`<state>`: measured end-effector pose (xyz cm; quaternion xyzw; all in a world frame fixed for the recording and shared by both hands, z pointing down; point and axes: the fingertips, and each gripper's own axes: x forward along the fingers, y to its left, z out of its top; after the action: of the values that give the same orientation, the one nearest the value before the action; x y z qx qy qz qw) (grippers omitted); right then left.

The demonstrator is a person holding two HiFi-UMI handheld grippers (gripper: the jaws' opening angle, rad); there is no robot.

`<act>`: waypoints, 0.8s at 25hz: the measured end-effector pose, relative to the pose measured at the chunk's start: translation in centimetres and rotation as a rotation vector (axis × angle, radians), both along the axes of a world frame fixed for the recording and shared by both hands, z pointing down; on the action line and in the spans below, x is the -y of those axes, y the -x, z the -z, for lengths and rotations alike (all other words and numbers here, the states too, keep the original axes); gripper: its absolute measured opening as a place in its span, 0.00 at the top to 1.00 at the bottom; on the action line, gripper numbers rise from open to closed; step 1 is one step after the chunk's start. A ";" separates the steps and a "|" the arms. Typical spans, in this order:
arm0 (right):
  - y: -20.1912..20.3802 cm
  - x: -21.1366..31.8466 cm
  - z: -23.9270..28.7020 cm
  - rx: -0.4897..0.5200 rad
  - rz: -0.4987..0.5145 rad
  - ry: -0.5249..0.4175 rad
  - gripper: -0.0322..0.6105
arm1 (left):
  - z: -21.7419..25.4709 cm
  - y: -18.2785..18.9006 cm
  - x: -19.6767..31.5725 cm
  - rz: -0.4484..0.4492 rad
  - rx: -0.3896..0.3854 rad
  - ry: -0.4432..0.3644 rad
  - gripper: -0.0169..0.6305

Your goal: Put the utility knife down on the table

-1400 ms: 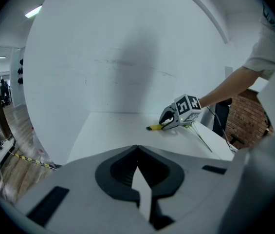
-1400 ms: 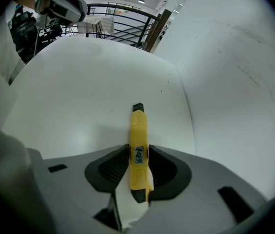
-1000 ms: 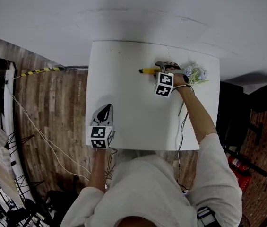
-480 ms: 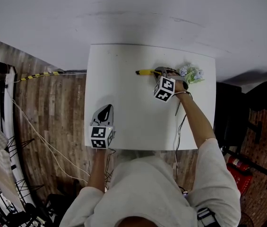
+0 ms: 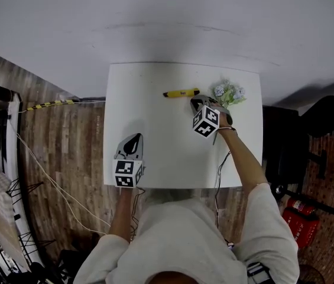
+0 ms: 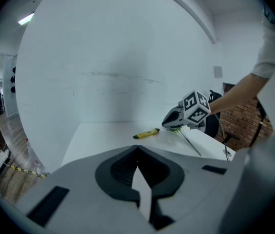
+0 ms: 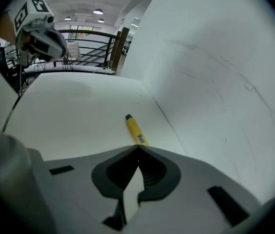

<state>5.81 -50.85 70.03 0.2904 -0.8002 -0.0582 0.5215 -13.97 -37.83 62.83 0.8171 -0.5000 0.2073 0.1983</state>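
The yellow utility knife (image 5: 181,92) lies flat on the white table (image 5: 155,129) near its far edge, by the wall. It also shows in the left gripper view (image 6: 146,133) and the right gripper view (image 7: 136,130). My right gripper (image 5: 198,103) hangs just on the near right side of the knife, apart from it. Its jaws have just been closing and now stand shut with nothing between them (image 7: 137,146). My left gripper (image 5: 131,144) is over the table's near left part, jaws shut and empty (image 6: 137,146).
A small bunch of pale blue and green artificial flowers (image 5: 228,93) lies at the table's far right, its stem running toward the near edge. A white wall (image 5: 167,22) stands right behind the table. Wooden floor (image 5: 60,135) and cables lie to the left.
The right gripper let go of the knife, shut its jaws and drew back toward me and upward. The knife stays on the table. The left gripper rose slightly.
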 end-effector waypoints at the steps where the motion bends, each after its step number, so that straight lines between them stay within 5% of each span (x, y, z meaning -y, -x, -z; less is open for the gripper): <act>1: -0.2 -0.4 0.5 0.026 -0.016 -0.001 0.95 | 0.2 -0.2 -0.1 -0.004 0.002 -0.005 0.96; 11: -2.0 -4.8 5.9 0.313 -0.201 -0.015 0.95 | 3.3 -1.9 -0.5 -0.019 0.013 -0.070 0.96; 20: -4.4 -8.3 9.8 0.458 -0.296 -0.091 0.95 | 6.8 -3.2 0.2 -0.030 0.020 -0.142 0.96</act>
<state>10.21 -42.50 60.26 0.4329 -0.8428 0.0499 0.3160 -10.72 -38.01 56.01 0.8344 -0.5030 0.1824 0.1320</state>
